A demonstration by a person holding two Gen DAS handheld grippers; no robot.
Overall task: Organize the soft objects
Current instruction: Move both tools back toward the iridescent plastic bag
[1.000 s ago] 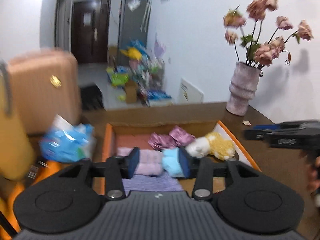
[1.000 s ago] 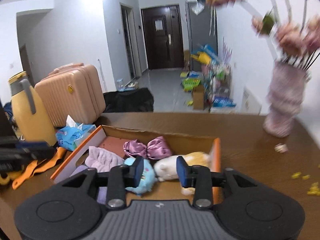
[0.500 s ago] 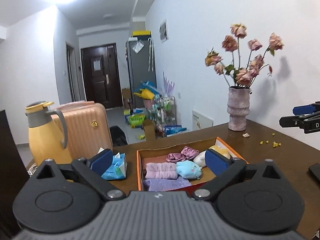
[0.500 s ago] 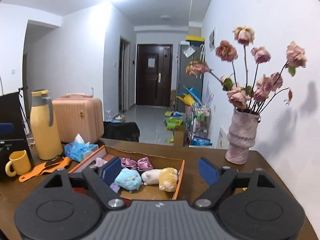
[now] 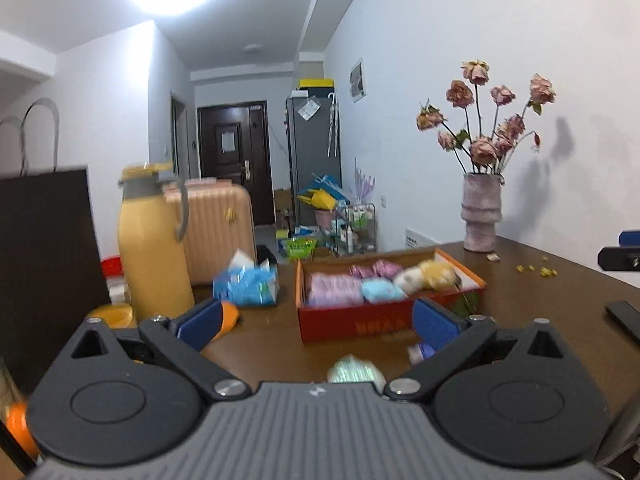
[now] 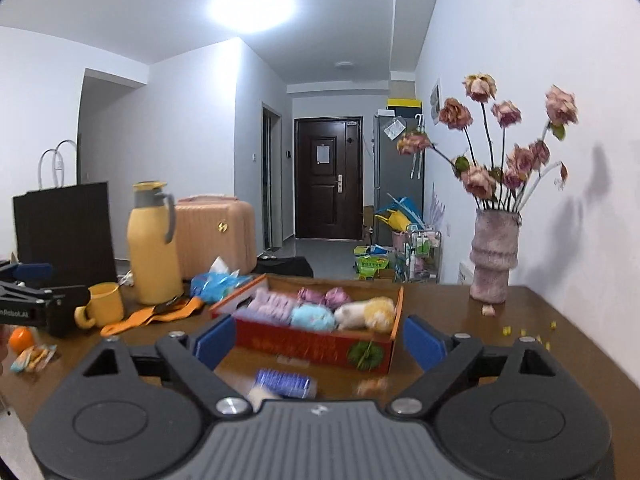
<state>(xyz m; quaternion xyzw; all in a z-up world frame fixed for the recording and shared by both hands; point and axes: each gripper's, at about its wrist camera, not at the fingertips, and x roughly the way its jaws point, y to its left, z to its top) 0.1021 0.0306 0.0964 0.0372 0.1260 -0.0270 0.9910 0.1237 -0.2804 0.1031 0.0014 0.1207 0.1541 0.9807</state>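
While both grippers' jaws gape empty, right opening: one box (image 6: pixel 320 346), five soft toys.

A small pale-green ribbed object (image 5: pixel 356 369) on the brown wooden table (image 5: pixel 560 304) is blurred and half hidden behind the gripper body. In the right wrist view, a blue ribbed packet (image 6: pixel 285 383) is smeared too. A flat black slab (image 5: pixel 624 316) is cut off by the frame edge.
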